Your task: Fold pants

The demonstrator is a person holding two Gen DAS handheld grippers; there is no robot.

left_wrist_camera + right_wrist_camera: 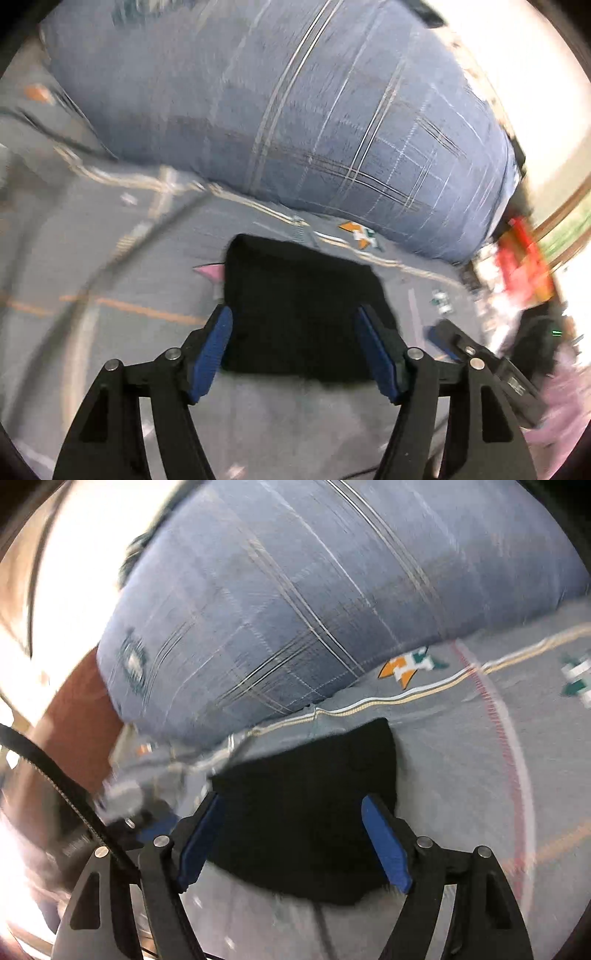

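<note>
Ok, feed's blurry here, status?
Left gripper open, right gripper open. Black pants folded compact on grey bedcover. Blue pillow beyond, not obstructing.

Matt black cloth pants

Right hand-held gripper spread wide above folded black pants.

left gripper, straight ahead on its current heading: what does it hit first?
Most likely the folded black pants, lying between the open left gripper fingers on the grey patterned bedsheet. The blue plaid pillow sits beyond. Motion blur leaves depth uncertain.
</note>
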